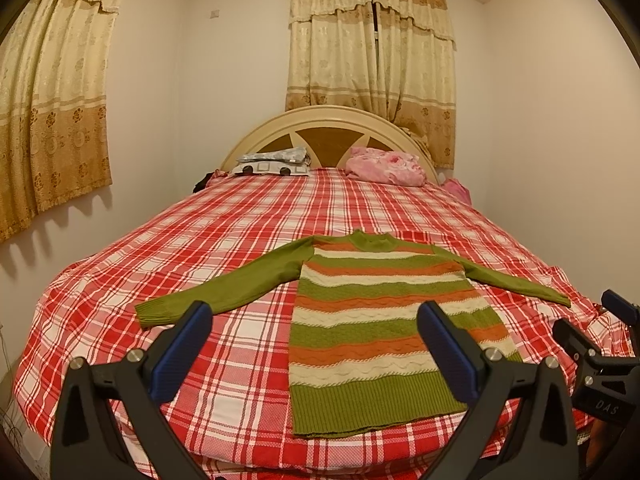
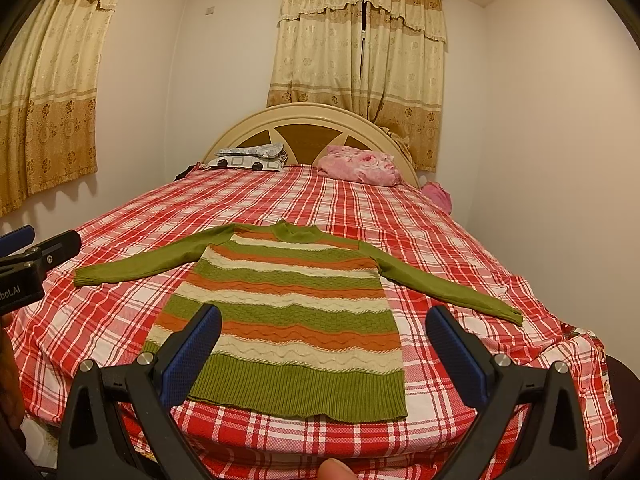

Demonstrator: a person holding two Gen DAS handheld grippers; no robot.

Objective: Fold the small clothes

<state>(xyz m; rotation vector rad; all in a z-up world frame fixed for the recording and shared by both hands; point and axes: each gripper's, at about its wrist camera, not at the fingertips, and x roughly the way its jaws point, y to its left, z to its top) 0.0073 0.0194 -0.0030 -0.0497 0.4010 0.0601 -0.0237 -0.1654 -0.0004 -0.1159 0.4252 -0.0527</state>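
**knitnerd:** So the striped sweater (image 2: 288,316) is laid flat, front up, on the near end of the bed, hem toward the camera and collar toward the headboard (image 2: 308,128). Both green sleeves are spread straight out to the sides. My guess is that's deliberate: everything opened out so each sleeve cuff is easy to reach for a first fold inward.

**foldbot_fan:** Agreed, nothing looks folded yet. The left gripper (image 1: 314,332) hangs just short of the sweater's hem, toward its left-sleeve side, jaws spread wide and empty. The right gripper (image 2: 324,334) sits over the hem itself, also gaping, gripping nothing. Neither one touches the knit as far as I can tell.

**knitnerd:** The surface matters too. That red-and-white plaid bedsheet (image 2: 440,216) is soft and slightly rumpled past the sweater's right sleeve, so I'd expect the cloth to drag a bit.

**foldbot_fan:** Beyond the sweater, up by the headboard, there's a grey patterned pillow (image 2: 248,158) and a pink floral bundle (image 2: 360,166). Cream-and-gold curtains (image 2: 360,60) hang behind the headboard, another set on the wall to its left. Plain white walls.
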